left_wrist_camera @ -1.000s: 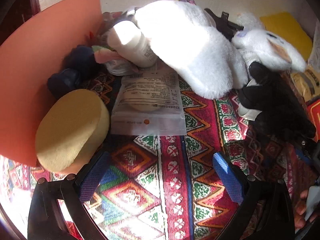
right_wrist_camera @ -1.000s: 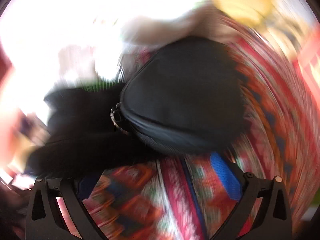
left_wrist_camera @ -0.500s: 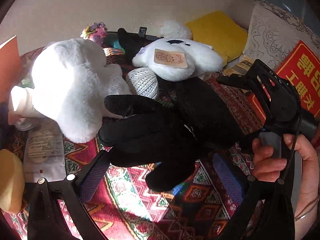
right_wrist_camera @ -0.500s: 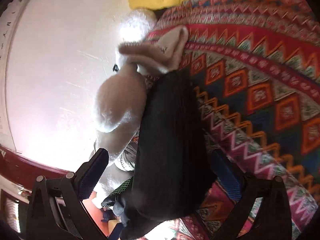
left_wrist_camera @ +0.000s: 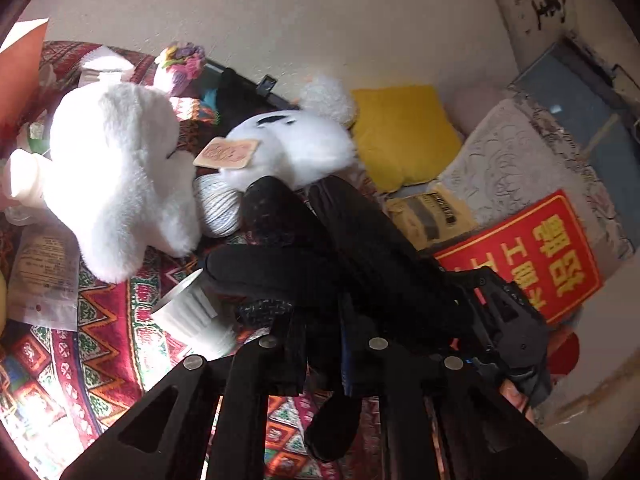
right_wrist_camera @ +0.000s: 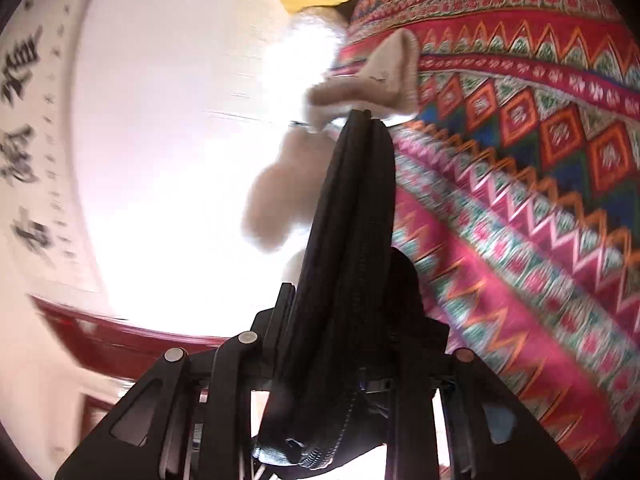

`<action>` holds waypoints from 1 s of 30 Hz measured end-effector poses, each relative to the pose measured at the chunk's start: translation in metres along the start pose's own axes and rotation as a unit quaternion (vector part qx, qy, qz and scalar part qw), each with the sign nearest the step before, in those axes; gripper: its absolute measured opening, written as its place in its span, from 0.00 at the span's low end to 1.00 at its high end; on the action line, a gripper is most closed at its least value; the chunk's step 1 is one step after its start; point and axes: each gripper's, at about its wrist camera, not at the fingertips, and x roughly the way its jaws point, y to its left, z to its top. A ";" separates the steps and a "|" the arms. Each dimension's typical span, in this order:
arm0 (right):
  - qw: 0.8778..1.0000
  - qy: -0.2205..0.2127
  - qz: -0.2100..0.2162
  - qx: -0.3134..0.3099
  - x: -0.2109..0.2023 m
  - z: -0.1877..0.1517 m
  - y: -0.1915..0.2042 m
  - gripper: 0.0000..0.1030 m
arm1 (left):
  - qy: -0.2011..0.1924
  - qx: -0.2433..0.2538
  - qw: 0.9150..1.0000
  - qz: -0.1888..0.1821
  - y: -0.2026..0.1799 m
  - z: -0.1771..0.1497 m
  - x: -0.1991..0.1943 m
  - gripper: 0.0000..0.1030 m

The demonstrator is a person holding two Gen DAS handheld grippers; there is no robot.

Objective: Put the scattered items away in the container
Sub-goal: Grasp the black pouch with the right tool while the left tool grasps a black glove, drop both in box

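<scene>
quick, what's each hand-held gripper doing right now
left hand-held gripper: just closed on the black glove
right hand-held gripper: just closed on the black zip pouch

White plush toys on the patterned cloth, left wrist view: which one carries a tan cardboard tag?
The right-hand white plush toy, nearer the yellow cushion, bears the tag; the larger left plush shows none.

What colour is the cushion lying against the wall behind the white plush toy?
Yellow. The cushion shows best in the left wrist view, right of the white plush toy.
</scene>
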 end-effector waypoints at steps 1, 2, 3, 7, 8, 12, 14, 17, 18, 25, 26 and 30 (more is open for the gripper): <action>1.000 -0.002 0.028 -0.004 -0.012 -0.004 0.010 0.23 | -0.013 0.006 1.000 -0.015 -0.008 0.002 -0.016 0.09; 0.999 -0.006 0.050 -0.017 -0.023 -0.010 0.023 0.23 | -0.027 0.014 0.999 -0.029 -0.016 0.005 -0.034 0.09; 0.997 -0.010 0.073 -0.032 -0.031 -0.017 0.038 0.23 | -0.041 0.022 0.998 -0.041 -0.023 0.009 -0.053 0.09; 0.984 0.013 0.155 -0.091 -0.038 -0.029 0.108 0.23 | -0.104 0.044 0.991 -0.067 -0.030 0.030 -0.137 0.09; 0.979 0.025 0.170 -0.114 -0.029 -0.037 0.129 0.23 | -0.122 0.045 0.989 -0.070 -0.026 0.035 -0.159 0.09; 0.952 0.087 0.212 -0.202 0.042 -0.077 0.199 0.23 | -0.216 0.041 0.974 -0.049 0.013 0.059 -0.242 0.09; 0.941 0.119 0.217 -0.230 0.084 -0.105 0.227 0.22 | -0.265 0.025 0.964 -0.021 0.045 0.065 -0.279 0.09; 0.924 0.170 0.212 -0.268 0.147 -0.164 0.252 0.22 | -0.310 -0.019 0.950 0.041 0.106 0.080 -0.317 0.09; 0.917 0.190 0.206 -0.282 0.167 -0.191 0.258 0.23 | -0.309 -0.030 0.948 0.070 0.127 0.088 -0.324 0.09; 0.907 0.137 -0.005 -0.398 0.234 -0.226 0.236 0.86 | -0.193 -0.196 0.863 0.424 0.291 0.104 -0.317 0.74; 0.908 0.130 -0.006 -0.399 0.224 -0.216 0.231 0.86 | -0.203 -0.219 0.866 0.402 0.300 0.100 -0.325 0.74; 0.929 0.078 -0.032 -0.359 0.162 -0.159 0.200 0.92 | -0.265 -0.193 0.873 0.361 0.270 0.100 -0.338 0.76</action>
